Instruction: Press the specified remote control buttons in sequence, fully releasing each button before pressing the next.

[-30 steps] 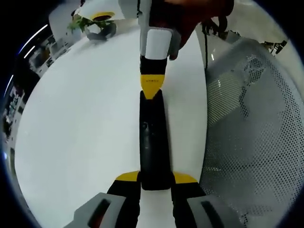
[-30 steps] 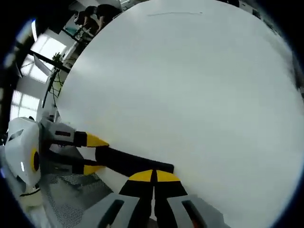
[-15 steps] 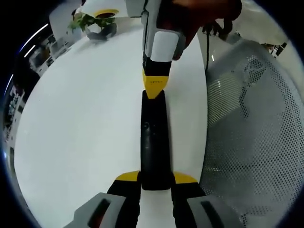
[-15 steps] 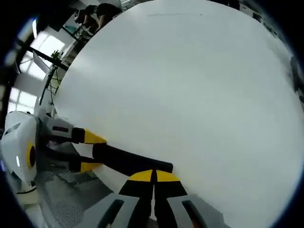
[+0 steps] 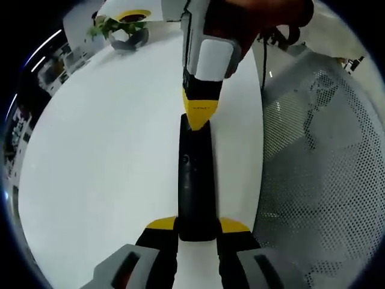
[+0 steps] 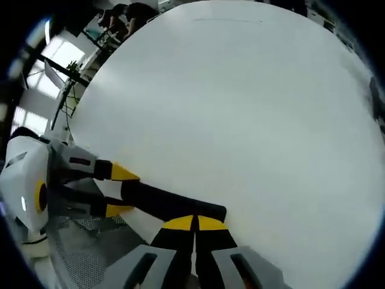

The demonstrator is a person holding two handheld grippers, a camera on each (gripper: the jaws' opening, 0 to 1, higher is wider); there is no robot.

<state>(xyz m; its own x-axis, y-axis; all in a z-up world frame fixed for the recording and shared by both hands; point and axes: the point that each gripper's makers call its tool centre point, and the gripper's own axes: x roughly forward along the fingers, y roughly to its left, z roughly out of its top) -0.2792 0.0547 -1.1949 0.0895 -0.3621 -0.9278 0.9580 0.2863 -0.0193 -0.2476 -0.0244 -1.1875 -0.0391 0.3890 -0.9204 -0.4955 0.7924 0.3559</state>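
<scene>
A long black remote control (image 5: 194, 180) lies lengthwise over the white table (image 5: 102, 150), and my left gripper (image 5: 197, 225) is shut on its near end, one yellow tip on each side. My right gripper (image 5: 200, 114) comes down from the top of the left gripper view in a person's hand, jaws shut, with its yellow tip resting on the remote's far end. In the right gripper view my right gripper (image 6: 195, 223) is shut just above the remote control (image 6: 168, 203). The left gripper (image 6: 120, 191) clamps the remote from the left there.
A grey perforated mesh surface (image 5: 319, 156) runs beside the table's right edge, close to the remote. A potted plant (image 5: 117, 27) stands at the far end of the table. The mesh (image 6: 90, 250) also lies under the left gripper, with windows beyond.
My right gripper has edged slightly further over the remote's far end. The left gripper keeps the same hold and the remote has not shifted in it.
</scene>
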